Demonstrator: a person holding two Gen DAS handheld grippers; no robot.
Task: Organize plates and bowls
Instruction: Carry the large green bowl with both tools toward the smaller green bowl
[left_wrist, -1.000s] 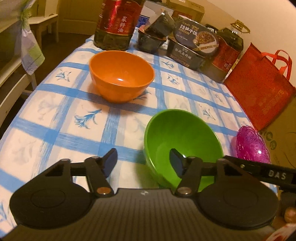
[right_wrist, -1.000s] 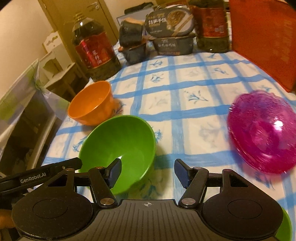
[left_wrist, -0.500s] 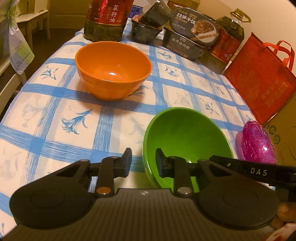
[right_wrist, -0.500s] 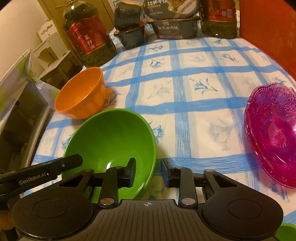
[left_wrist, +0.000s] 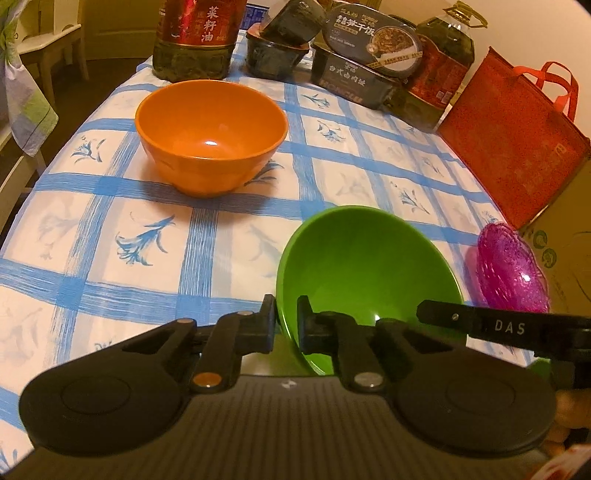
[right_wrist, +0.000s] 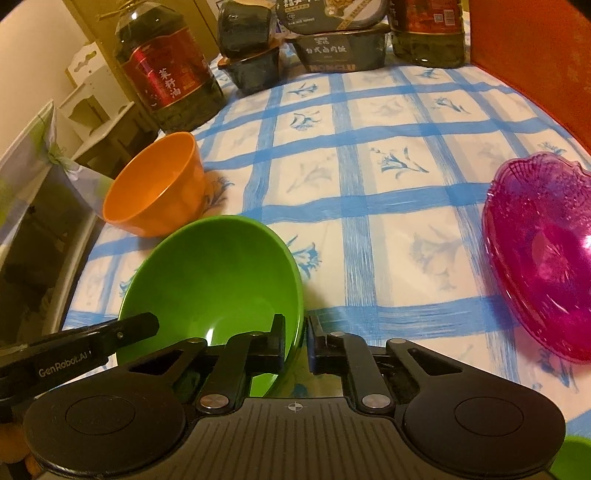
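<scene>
Both grippers are clamped on the same green bowl (left_wrist: 369, 273) right now. Your left gripper (left_wrist: 286, 325) has its jaws pinched down on the bowl's left rim, one finger outside the wall and one inside, with the wall filling the narrow gap between them. Your right gripper (right_wrist: 296, 341) does the mirror job on the opposite rim, inner finger in the bowl, outer finger just beyond the wall, closed tight on it. From each wrist view you can see the other gripper's dark finger reaching in at the far side of the bowl. That green bowl sits near you on the blue-checked tablecloth (left_wrist: 110, 229), tipped a little so its opening faces you; whether its base touches the cloth, you cannot tell from here. Beyond it and to the left stands the orange bowl (left_wrist: 210, 136), upright and well apart from the green one. Off to the right lies the pink plate (right_wrist: 543, 254), clear of both bowls. At the far end of the table stand oil bottles (right_wrist: 166, 66), stacked dark food boxes (left_wrist: 362, 55) and a red bag (left_wrist: 513, 136).
</scene>
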